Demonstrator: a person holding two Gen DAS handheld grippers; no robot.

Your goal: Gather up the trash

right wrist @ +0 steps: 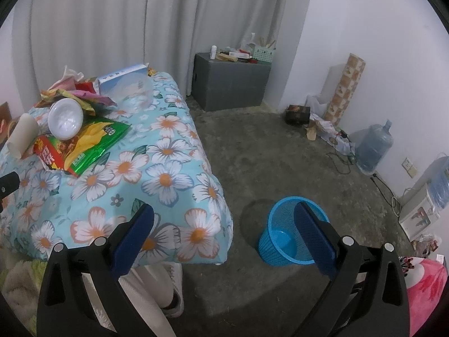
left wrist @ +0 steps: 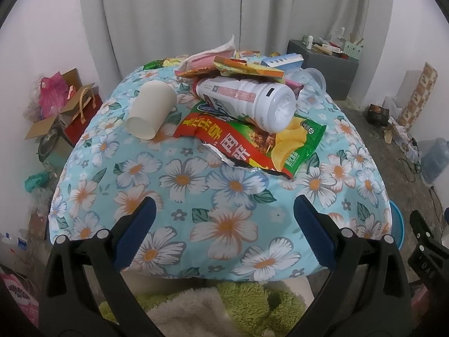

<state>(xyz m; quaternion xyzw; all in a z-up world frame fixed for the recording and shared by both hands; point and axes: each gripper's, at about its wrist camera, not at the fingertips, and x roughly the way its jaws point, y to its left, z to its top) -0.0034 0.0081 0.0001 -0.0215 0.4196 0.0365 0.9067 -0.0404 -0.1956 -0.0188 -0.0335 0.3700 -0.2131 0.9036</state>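
Trash sits heaped at the far end of the floral-cloth table (left wrist: 224, 224), nothing picked up yet. My left gripper (left wrist: 221, 216) hangs over the near edge w/ jaws spread wide, nothing between the blue pads (left wrist: 134, 230). Right gripper (right wrist: 224, 224) is likewise agape and empty, off the table's right corner, above the floor; I see the table at left and the blue mesh basket (right wrist: 280, 241) on the concrete floor just behind its right finger. Basket stands upright, near the table corner but apart from it.

On the pile: white paper cup (left wrist: 151, 109) lies on its side at the left, mouth toward me, just beside the red-green chip bag (left wrist: 252, 143). White plastic bottle (left wrist: 247, 101) lies tipped on top of that bag, base toward me. Behind it, a stack of crumpled snack wrappers (left wrist: 247, 68), a pale blue carton (left wrist: 283, 61) and a clear plastic cup (left wrist: 311, 77) on the right side of the heap. In the right wrist view the clear cup (right wrist: 134, 92) rests against the carton (right wrist: 120, 77).

Bkgd: grey cabinet (right wrist: 230, 84) w/ clutter on top by the curtain, water jug (right wrist: 373, 146) by the right wall. Person's light trouser leg and shoe (right wrist: 174, 289) show under the table edge.
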